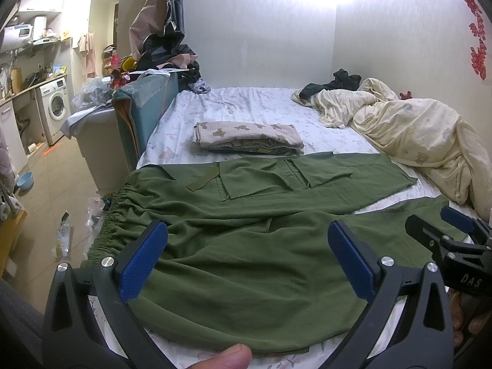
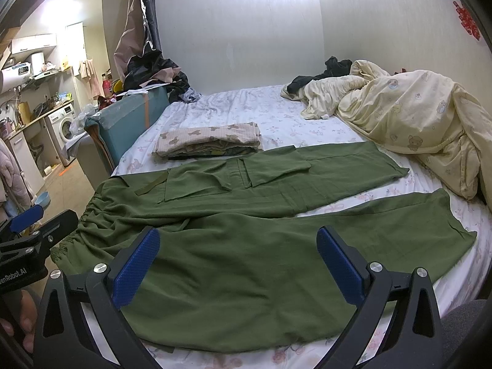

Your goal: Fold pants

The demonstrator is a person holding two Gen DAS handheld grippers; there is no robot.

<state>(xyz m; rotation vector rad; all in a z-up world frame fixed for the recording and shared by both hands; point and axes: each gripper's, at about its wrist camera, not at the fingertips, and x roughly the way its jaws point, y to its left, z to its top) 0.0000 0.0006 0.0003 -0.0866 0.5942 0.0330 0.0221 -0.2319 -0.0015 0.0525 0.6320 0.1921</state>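
Olive green pants (image 1: 246, 246) lie flat across the near part of the bed, elastic waistband at the left, two legs spread apart toward the right; they also show in the right wrist view (image 2: 246, 246). My left gripper (image 1: 247, 261) is open and empty, held just above the seat of the pants. My right gripper (image 2: 238, 264) is open and empty, above the near leg. The right gripper shows at the right edge of the left wrist view (image 1: 455, 230). The left gripper shows at the left edge of the right wrist view (image 2: 27, 224).
A folded stack of bear-print cloth (image 1: 246, 138) lies just beyond the pants. A crumpled cream duvet (image 1: 415, 129) fills the bed's right side. A teal box (image 1: 144, 104) and clutter stand left of the bed. The white floral sheet (image 1: 246, 104) shows behind.
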